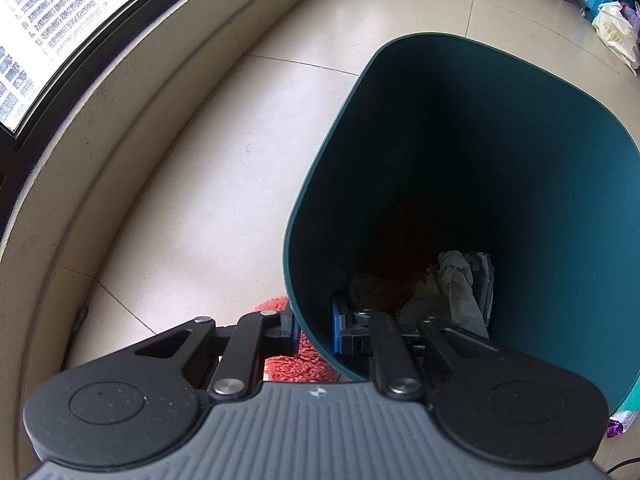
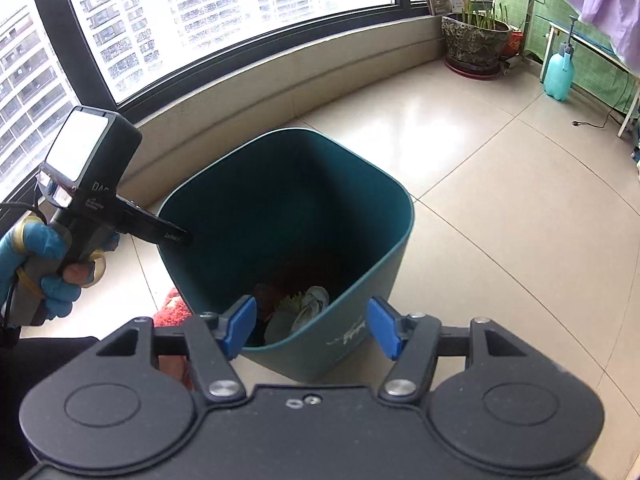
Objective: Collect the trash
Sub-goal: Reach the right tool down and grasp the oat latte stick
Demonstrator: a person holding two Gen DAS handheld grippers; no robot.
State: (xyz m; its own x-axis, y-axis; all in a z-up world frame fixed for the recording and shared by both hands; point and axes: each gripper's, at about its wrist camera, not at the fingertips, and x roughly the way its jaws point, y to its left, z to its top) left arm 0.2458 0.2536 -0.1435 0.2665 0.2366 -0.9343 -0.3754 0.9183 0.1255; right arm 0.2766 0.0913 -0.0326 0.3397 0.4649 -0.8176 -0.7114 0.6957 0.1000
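1. Left tongs (image 1: 316, 334): closed on the near rim of the dark green waste bin (image 1: 540, 184), one pad outside the wall and one inside, holding it tilted.
2. Waste bin interior: crumpled tissue (image 1: 456, 276), a leafy scrap and dark debris lie at the bottom; an orange-red mat (image 1: 296, 364) shows beneath the bin on the tiled floor (image 1: 192, 208).
3. Right tongs (image 2: 308, 328): open and empty, poised above the bin's near rim.
4. Step, as judged: depositing is complete; next comes fetching further litter.
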